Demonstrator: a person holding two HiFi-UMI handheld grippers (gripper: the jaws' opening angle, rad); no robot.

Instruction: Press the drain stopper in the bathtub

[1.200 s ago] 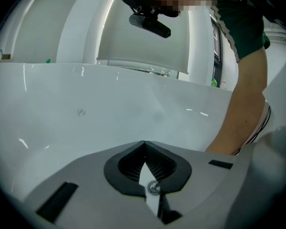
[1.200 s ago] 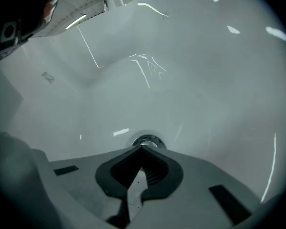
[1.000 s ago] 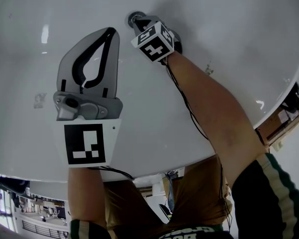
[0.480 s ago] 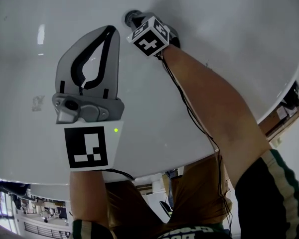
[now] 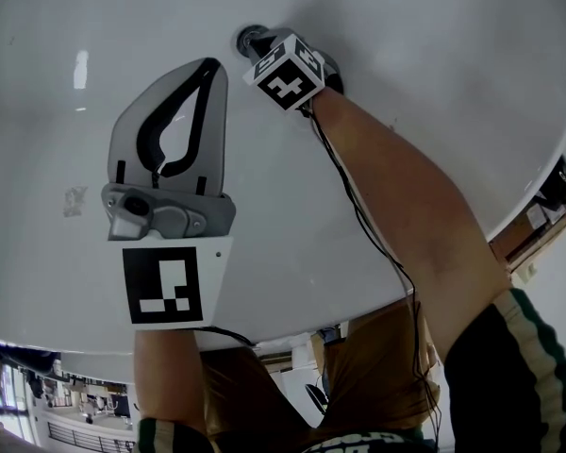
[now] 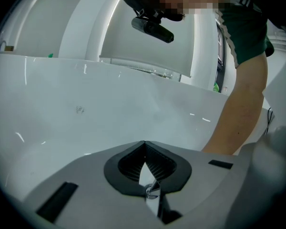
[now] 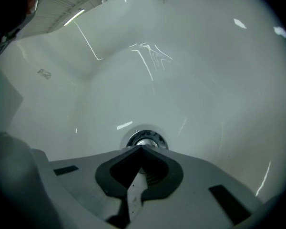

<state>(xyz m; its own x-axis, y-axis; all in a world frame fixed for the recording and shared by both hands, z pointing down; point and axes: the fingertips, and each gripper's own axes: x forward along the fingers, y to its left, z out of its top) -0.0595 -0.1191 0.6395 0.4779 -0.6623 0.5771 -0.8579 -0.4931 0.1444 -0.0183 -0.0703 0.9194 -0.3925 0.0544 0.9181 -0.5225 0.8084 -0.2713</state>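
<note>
Stopper (image 7: 144, 140) face-up at right claw (image 7: 137, 149)

Left grey plastic hand-held gripper (image 5: 210, 64): jaws closed, tips meeting, ribbed black pads (image 6: 162, 165) converging to a point, nothing between them. It's held close to the body, pointing forward, with its white marker plate (image 5: 166, 284) facing the head camera. Left bare forearm (image 5: 165, 376) comes up from below, only a short length in view.

Right grey plastic hand-held gripper (image 7: 138, 148): jaws together too, nothing clamped. It's well ahead of the left, with its black-and-white marker cube (image 5: 285, 72) on top. Right bare forearm (image 5: 396, 196) is stretched out long, and a dark green striped sleeve (image 5: 519, 366) covers the upper arm.
</note>
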